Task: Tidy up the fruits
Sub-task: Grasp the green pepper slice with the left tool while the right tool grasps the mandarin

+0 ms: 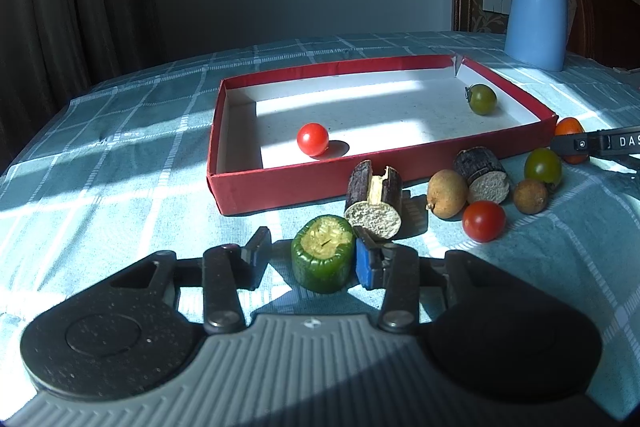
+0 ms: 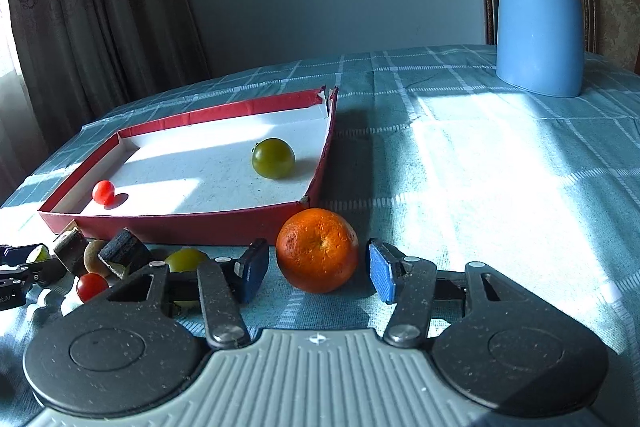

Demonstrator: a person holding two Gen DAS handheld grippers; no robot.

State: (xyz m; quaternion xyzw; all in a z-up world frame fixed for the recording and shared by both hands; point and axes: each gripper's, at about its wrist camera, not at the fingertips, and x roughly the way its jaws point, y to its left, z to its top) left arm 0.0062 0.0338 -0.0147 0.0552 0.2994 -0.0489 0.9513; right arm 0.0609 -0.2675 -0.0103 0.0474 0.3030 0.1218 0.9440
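Straddling the orange (image 2: 317,250) with spread jaws, the right gripper (image 2: 318,269) has it dead ahead beside the tray (image 2: 192,223), while the left gripper (image 1: 308,259), also spread, brackets the green chunk (image 1: 322,253).

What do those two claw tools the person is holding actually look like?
Both look alike. The left gripper and right gripper each have a ribbed grey body flanked by two round black discs, black linkage bars with silver rivets, and two fingers tipped with flat blue pads. No cables or sleeves show.
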